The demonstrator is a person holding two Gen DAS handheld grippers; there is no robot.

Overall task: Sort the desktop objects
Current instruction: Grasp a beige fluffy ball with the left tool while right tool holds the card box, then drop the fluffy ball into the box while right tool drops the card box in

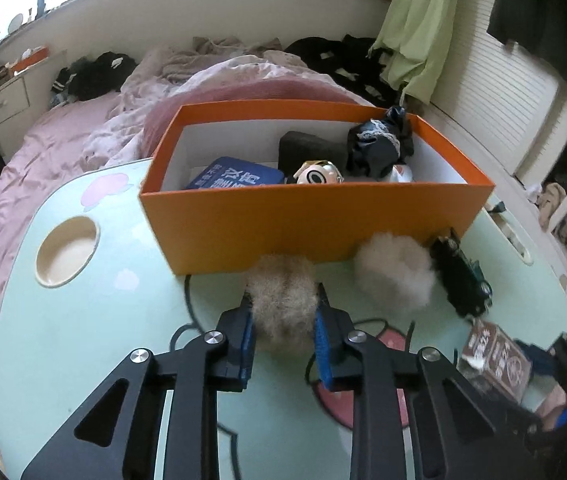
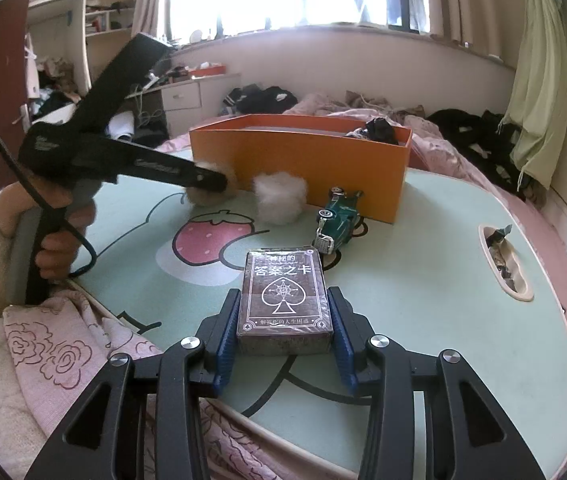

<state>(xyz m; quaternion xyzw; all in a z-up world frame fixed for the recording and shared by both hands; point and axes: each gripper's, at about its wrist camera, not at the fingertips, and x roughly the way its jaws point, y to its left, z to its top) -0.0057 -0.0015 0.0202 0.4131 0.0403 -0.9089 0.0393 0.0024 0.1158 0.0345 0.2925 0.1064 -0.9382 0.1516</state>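
Note:
My left gripper (image 1: pixel 283 296) is shut on a tan fluffy ball (image 1: pixel 283 316) just in front of the orange box (image 1: pixel 303 220); the right wrist view shows that ball (image 2: pixel 207 194) at the left gripper's tip (image 2: pixel 219 180). A white fluffy ball (image 1: pixel 393 272) and a green toy car (image 1: pixel 461 276) lie against the box's near wall. My right gripper (image 2: pixel 283 294) has its blue pads closed on the sides of a dark red card box (image 2: pixel 283 296) low over the table. Inside the orange box are a blue book, a round toy head, a black case and dark cloth.
The mint-green table (image 2: pixel 423 300) has a round cup recess (image 1: pixel 67 256) at its left and a slot (image 2: pixel 503 256) with wrappers at its right. A pink bed with clothes lies behind it. A person's hand (image 2: pixel 55 232) holds the left gripper's handle.

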